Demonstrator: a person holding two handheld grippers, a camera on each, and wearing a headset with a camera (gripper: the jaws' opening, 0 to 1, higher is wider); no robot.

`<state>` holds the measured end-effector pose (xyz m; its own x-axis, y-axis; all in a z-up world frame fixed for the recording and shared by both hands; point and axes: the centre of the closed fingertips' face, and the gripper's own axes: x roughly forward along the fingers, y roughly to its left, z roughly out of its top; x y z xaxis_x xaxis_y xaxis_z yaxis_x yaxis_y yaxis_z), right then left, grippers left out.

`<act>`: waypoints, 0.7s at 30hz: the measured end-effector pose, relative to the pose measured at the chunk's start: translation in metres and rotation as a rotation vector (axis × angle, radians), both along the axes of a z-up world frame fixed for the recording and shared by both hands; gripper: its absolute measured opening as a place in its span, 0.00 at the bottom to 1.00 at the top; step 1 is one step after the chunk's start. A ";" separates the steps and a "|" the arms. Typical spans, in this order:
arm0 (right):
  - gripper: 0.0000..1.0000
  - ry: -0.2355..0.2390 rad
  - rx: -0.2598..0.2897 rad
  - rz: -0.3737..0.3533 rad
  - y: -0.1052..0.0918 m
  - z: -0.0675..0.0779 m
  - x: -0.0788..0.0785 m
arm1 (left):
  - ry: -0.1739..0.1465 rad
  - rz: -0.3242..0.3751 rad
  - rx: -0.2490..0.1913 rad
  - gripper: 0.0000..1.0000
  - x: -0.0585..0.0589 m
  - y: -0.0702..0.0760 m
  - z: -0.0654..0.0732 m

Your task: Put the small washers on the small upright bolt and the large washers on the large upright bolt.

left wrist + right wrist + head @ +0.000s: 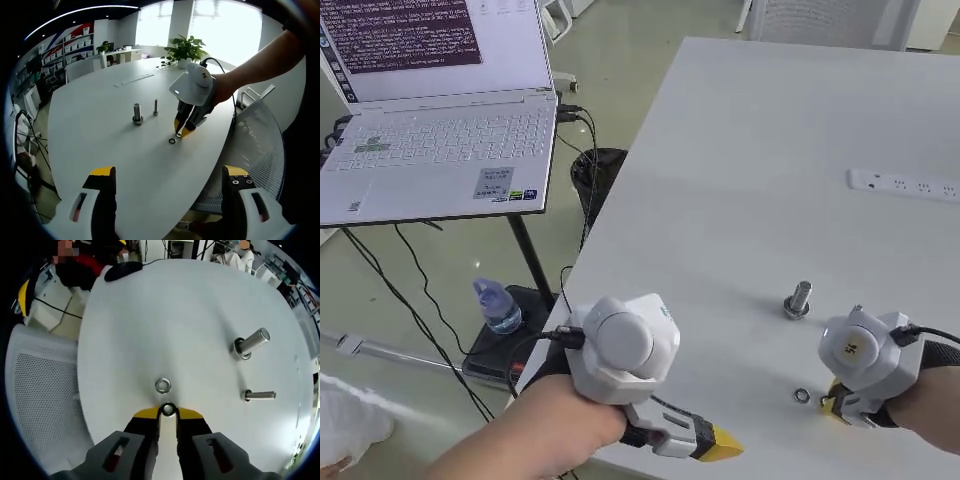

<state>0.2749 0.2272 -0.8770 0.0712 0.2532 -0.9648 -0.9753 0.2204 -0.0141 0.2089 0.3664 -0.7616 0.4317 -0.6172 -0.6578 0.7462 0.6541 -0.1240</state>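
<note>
Our right tool point(168, 412) is pinched narrow on a washer point(168, 409), tips low at the counter point(150, 315), with a second washer point(162, 385) lying loose just ahead. Our left tool point(169, 175) hangs near the counter edge, jaws wide, holding nothing. Beyond stand the large bolt point(252, 342) and, beside it, the small bolt point(260, 395), both well apart from the grip. We can't judge the held washer's size from here, so we should compare it with the loose one before choosing a bolt. Then lift straight, hold the ring level, centre its hole over the bolt tip, and release low so it slides down without bouncing off.
</note>
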 end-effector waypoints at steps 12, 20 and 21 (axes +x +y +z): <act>0.13 0.028 0.036 -0.054 -0.005 0.002 0.003 | -0.035 0.005 0.007 0.90 0.006 0.001 -0.004; 0.13 0.035 0.066 -0.100 -0.016 0.013 0.012 | -0.045 0.003 0.015 0.89 0.007 0.000 -0.005; 0.13 0.038 0.068 -0.107 -0.018 0.013 0.014 | -0.047 0.002 0.015 0.89 0.007 0.000 -0.005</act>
